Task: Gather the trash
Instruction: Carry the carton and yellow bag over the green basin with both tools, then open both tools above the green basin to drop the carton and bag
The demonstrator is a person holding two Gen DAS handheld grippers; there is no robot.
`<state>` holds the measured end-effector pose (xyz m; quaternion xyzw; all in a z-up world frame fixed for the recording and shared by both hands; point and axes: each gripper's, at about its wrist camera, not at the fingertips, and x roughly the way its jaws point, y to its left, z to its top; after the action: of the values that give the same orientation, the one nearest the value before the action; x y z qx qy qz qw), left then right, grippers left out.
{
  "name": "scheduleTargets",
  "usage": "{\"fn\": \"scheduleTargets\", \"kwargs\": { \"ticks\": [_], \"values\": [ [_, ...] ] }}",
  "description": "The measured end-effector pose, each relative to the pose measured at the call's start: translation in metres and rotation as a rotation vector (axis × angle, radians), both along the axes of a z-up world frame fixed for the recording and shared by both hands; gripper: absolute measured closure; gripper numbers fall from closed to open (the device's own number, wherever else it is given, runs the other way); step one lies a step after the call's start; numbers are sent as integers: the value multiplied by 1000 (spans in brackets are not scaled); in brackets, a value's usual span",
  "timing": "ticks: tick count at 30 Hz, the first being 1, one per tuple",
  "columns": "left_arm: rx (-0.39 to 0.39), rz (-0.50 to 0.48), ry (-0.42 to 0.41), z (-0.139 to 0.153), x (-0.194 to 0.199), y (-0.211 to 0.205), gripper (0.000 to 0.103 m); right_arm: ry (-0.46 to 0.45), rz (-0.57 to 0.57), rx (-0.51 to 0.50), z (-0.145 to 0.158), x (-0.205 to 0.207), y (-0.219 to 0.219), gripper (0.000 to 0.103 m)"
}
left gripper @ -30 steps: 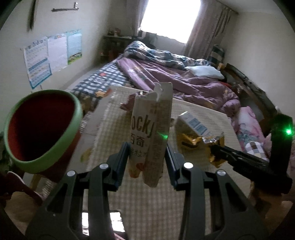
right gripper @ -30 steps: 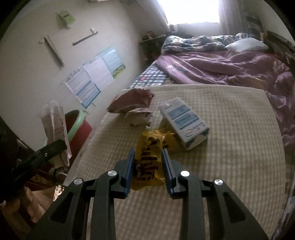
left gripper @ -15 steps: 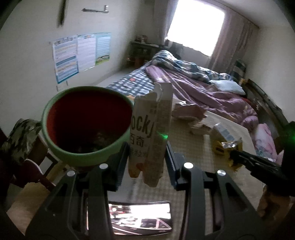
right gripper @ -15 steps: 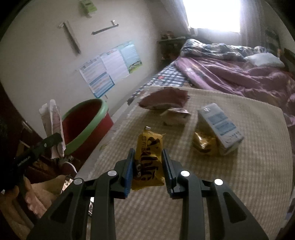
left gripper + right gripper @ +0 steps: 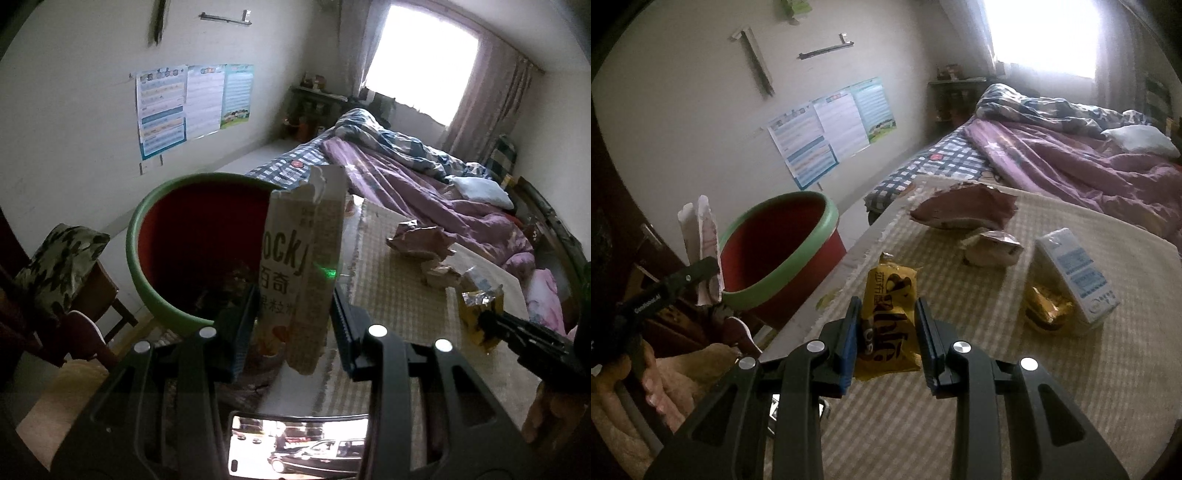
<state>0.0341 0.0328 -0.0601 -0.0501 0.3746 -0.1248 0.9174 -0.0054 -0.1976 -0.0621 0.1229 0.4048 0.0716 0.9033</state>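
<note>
Cardboard box: a torn-open snack box (image 5: 301, 273) is clamped upright in the left gripper (image 5: 293, 325), right in front of the red bin with the green rim (image 5: 192, 251). "OCK" plus some Chinese characters can be read on it, the rest is cut off by the fold.
Yellow wrapper: a yellow snack bag (image 5: 888, 317) is pinched in the right gripper (image 5: 886, 332), jaws narrow on it, held above the checked mat (image 5: 997, 369). Big brown lettering is seen on it, but it's too warped to be spelled out.
Left behind on the mat: a maroon bag (image 5: 964, 210), a small crumpled pack (image 5: 991, 249), a gold foil wrapper (image 5: 1047, 308) and a white-and-blue carton (image 5: 1076, 273) with print too small to be read.
Changed since a second ago: the bin was off at the left edge of the left view, now it's sat dead centre behind the box. In the right view the carton and foil have slid off to the right.
Hard to tell: dark stuff is lying in the bin, can't be made out. A lit phone screen (image 5: 299, 448) is partly hidden under the left gripper.
Wall posters (image 5: 192, 103): text unreadable.
</note>
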Motion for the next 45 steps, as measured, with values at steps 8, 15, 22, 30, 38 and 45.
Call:
{"fn": "scheduleTargets", "kwargs": {
  "ticks": [8,15,22,30,38,45],
  "values": [
    [2,23,10,-3,6,7,65,4,36,1,-4,13,12,74],
    [9,36,11,-4,12,12,65,7,50,11,-6,22,17,74],
    [13,39,11,-4,15,12,65,2,58,17,-6,28,19,74],
    [18,42,21,-10,23,11,65,-12,81,22,-4,40,28,74],
    [24,49,29,-14,35,17,65,-31,108,29,0,56,42,74],
    [27,65,25,-13,46,26,65,-47,136,30,5,72,59,74]
  ]
}}
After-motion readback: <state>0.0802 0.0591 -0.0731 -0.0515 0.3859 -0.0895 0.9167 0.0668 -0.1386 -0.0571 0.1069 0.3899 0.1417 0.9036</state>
